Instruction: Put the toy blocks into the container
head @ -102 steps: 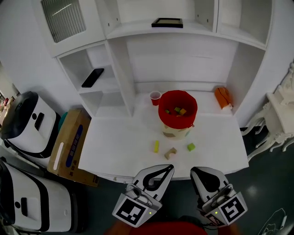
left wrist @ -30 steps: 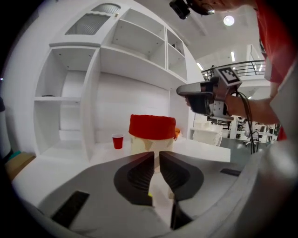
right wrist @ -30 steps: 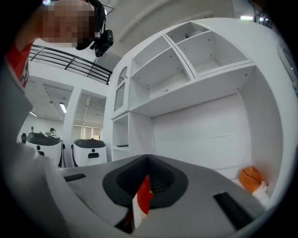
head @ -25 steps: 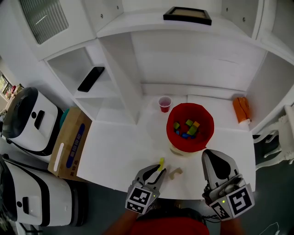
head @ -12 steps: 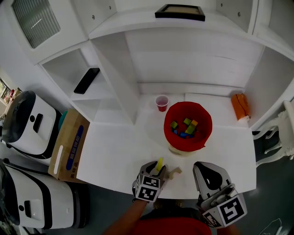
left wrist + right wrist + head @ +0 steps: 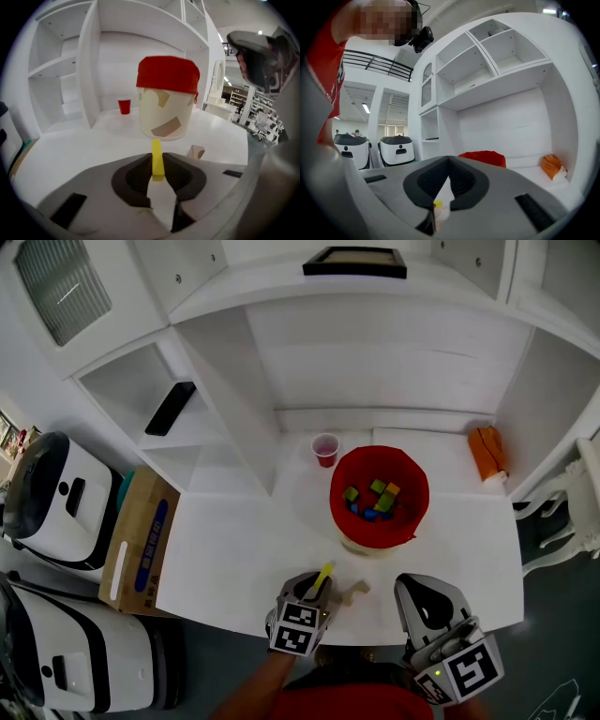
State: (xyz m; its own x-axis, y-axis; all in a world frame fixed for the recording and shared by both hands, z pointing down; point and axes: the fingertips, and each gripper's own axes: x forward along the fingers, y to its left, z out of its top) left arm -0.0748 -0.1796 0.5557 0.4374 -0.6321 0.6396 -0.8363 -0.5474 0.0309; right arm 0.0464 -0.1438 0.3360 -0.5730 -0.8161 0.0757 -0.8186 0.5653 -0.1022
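A thin yellow block [image 6: 157, 163] stands between the jaws of my left gripper [image 6: 157, 169], which are closing and touch it on both sides. From above, the yellow block [image 6: 323, 575] sticks out of the left gripper [image 6: 316, 586] near the table's front edge. A tan block [image 6: 352, 592] lies just to its right, also visible as the tan block [image 6: 196, 152]. The red-rimmed container [image 6: 380, 493] holds several coloured blocks; it is the container [image 6: 166, 108] straight ahead of the left gripper. My right gripper [image 6: 429, 602] hangs shut and empty at the front right.
A red cup [image 6: 325, 448] stands behind the container by the shelf wall. An orange object [image 6: 487, 454] lies at the back right. A cardboard box [image 6: 141, 540] and white machines [image 6: 52, 488] stand left of the table [image 6: 225, 559]. A black phone [image 6: 170, 408] rests on a shelf.
The left gripper came down over the yellow block, its jaws went wide and then closed onto it. The right gripper stayed shut at the front right.
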